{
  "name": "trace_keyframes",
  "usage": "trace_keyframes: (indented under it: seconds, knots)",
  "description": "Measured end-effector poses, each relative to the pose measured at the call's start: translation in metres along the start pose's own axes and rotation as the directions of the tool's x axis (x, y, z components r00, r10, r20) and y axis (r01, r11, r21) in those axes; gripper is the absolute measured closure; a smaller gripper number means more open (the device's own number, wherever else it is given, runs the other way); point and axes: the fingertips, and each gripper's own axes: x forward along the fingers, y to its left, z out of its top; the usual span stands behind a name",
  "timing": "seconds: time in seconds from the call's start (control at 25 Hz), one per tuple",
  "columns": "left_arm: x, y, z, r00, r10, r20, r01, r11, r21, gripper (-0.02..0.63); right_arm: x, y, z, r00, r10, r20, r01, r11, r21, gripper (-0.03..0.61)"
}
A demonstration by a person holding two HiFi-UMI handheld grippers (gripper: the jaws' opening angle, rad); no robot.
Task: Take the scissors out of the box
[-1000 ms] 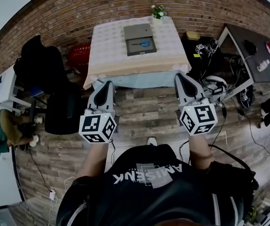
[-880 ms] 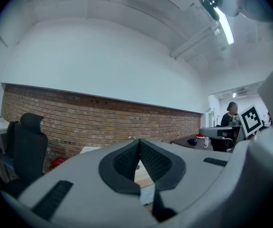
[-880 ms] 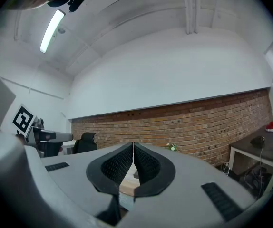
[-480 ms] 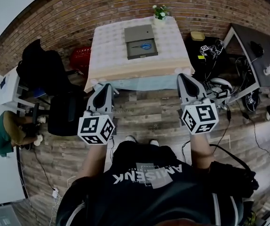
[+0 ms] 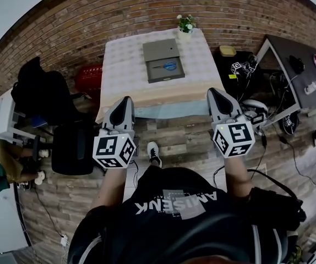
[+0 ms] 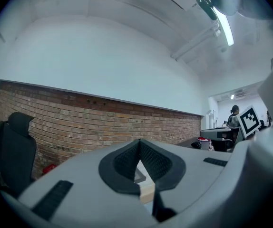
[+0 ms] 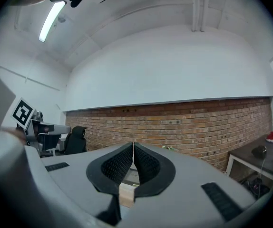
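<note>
Lying in the darker near half of a flat grey box (image 5: 161, 49), the scissors (image 5: 166, 66) show only as a thin line ending in a blue oval; the box's far half is a plain matte panel. The box sits on a tabletop (image 5: 124, 65) draped in pale, finely checked cloth, with a small white-flowered plant (image 5: 186, 23) just beyond the box and a rough brick wall (image 5: 119, 12) behind that. Both tongs are smooth grey plastic shells tapering to a point, lined with black ribbed pads (image 6: 156, 161). The left tongs (image 5: 126, 99) and right tongs (image 5: 211, 91) are each pressed closed and hold nothing. They hang over plank flooring (image 5: 174, 136), well short of the box, one to either side of it.
</note>
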Motion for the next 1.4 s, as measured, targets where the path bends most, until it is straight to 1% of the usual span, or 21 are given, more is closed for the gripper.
trace_keyframes:
  seconds: [0.24, 0.32, 0.48, 0.68, 0.96, 1.16, 1.4]
  knots:
    - [0.059, 0.039, 0.009, 0.998, -0.059, 0.020, 0.059, 0.998, -0.007, 0.603, 0.065, -0.003, 0.009, 0.999, -0.029, -0.015, 0.029, 0.999, -0.012, 0.536]
    - [0.076, 0.056, 0.008, 0.998, -0.067, 0.016, 0.067, 0.998, -0.018, 0.603, 0.085, -0.002, 0.007, 0.999, -0.037, -0.031, 0.036, 0.999, -0.020, 0.535]
    - [0.108, 0.090, 0.012, 0.997, -0.072, 0.020, 0.073, 0.996, -0.044, 0.603, 0.127, -0.004, 0.007, 0.997, -0.054, -0.054, 0.054, 0.999, -0.003, 0.536]
    - [0.141, 0.125, 0.011, 0.995, -0.099, 0.000, 0.099, 0.993, -0.065, 0.603, 0.177, 0.003, 0.004, 0.994, -0.066, -0.093, 0.068, 0.998, 0.013, 0.535]
    - [0.181, 0.177, 0.005, 0.990, -0.137, -0.014, 0.135, 0.985, -0.103, 0.603, 0.239, 0.014, 0.002, 0.988, -0.087, -0.128, 0.087, 0.996, -0.004, 0.536]
    - [0.206, 0.199, -0.009, 0.981, -0.189, -0.040, 0.183, 0.975, -0.124, 0.603, 0.274, 0.021, 0.005, 0.987, -0.102, -0.123, 0.101, 0.995, -0.017, 0.535]
    - [0.231, 0.219, -0.013, 0.979, -0.199, -0.050, 0.190, 0.972, -0.139, 0.603, 0.301, 0.014, 0.007, 0.981, -0.132, -0.140, 0.129, 0.991, -0.032, 0.535]
